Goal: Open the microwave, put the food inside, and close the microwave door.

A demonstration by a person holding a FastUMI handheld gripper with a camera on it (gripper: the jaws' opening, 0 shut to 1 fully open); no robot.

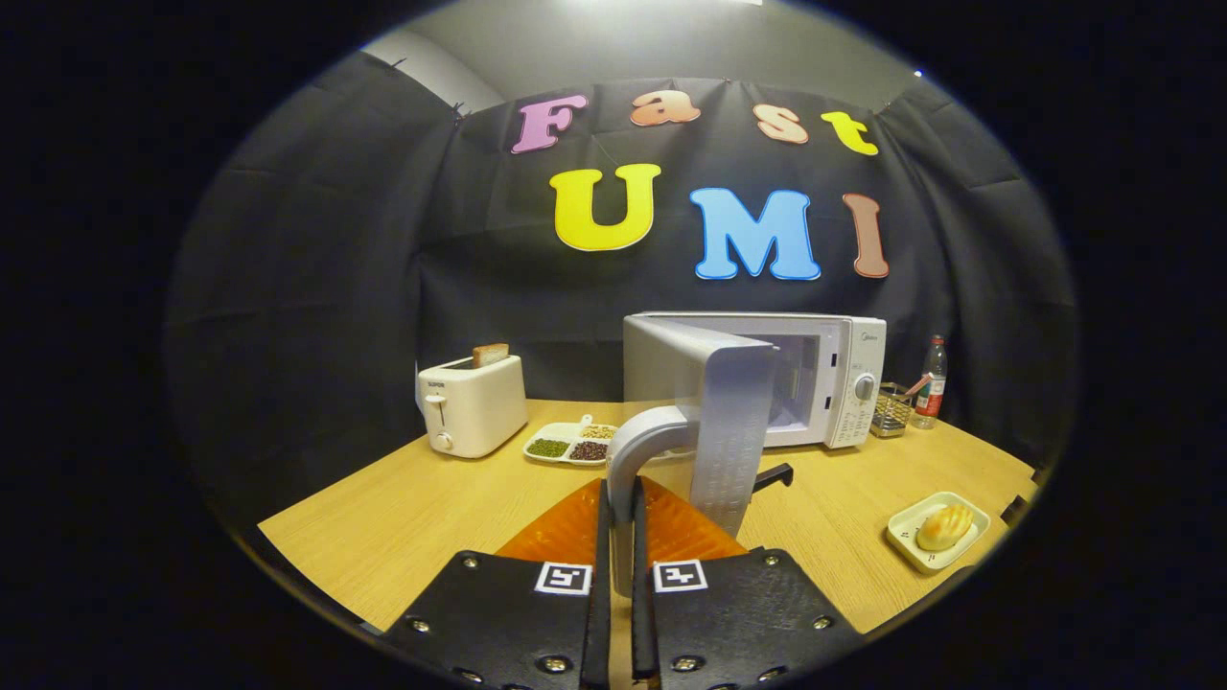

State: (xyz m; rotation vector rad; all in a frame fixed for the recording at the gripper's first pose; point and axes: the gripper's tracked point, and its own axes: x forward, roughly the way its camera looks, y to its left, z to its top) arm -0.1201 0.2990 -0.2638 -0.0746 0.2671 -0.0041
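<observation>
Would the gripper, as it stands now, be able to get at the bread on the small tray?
Probably not yet: the gripper is shut on the door handle of the open microwave. The bread lies uncovered on its tray, off beside the fingers, so once the handle is released the way looks free.

Wood table [431, 517]: toaster [472, 406], microwave [815, 379], sectioned dish [572, 443], bread plate [937, 530], bottle [931, 381], maybe rack [891, 409].

White microwave [844, 383] stood upright on wooden table [422, 517], control panel with round dial at right side. Door [714, 402] swung wide open toward gripper [623, 537], hinged at left, cavity exposed. Curved grey door handle [637, 446] pinched between closed fingers. Bread roll [944, 525], golden, lay on small square dish [906, 537], right of door, well apart from microwave.
</observation>
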